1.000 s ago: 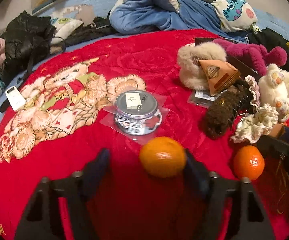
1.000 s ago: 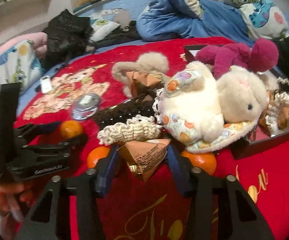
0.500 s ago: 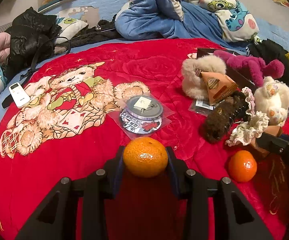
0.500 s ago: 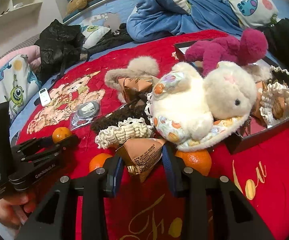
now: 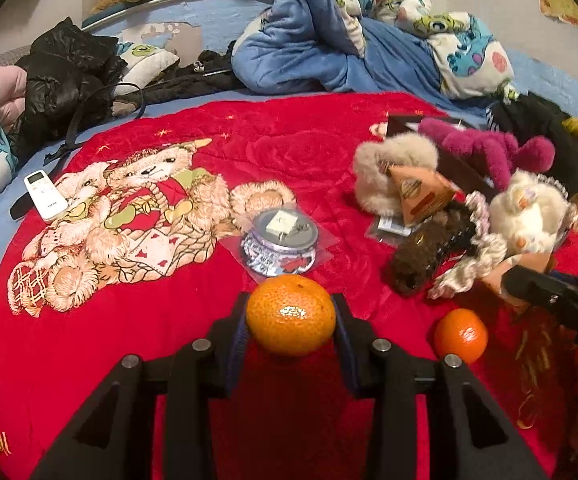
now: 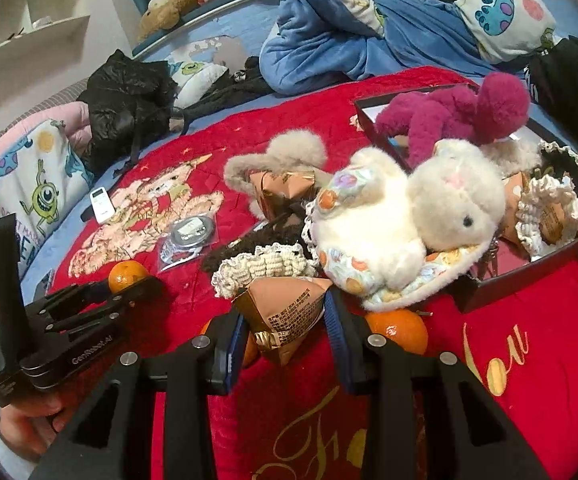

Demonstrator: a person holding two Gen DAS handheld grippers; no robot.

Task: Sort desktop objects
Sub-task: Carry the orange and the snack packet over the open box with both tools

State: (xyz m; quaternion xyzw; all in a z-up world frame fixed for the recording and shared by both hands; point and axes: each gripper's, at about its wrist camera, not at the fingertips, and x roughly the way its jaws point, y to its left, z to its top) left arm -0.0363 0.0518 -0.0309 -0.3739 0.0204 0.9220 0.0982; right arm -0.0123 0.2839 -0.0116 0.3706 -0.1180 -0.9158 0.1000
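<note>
My left gripper (image 5: 291,316) is shut on a tangerine (image 5: 291,314) and holds it just above the red blanket (image 5: 149,320). It also shows in the right wrist view (image 6: 123,276), held in that gripper. My right gripper (image 6: 283,320) is shut on a tan pyramid snack packet (image 6: 283,318). A second tangerine (image 5: 461,334) lies on the blanket to the right. Another tangerine (image 6: 399,330) sits under the white plush rabbit (image 6: 405,216). A second snack packet (image 5: 421,194) leans on a beige fluffy toy (image 5: 389,172).
A round tin in a plastic bag (image 5: 283,240) lies mid-blanket. A dark furry hair clip (image 5: 429,248), lace scrunchie (image 6: 261,266), magenta plush (image 6: 457,114) and black tray (image 6: 529,272) crowd the right. A white remote (image 5: 45,196) lies at the left edge. Bedding is piled behind.
My left gripper closed on the tangerine and lifted it slightly. My right gripper closed on the snack packet and raised it a little.
</note>
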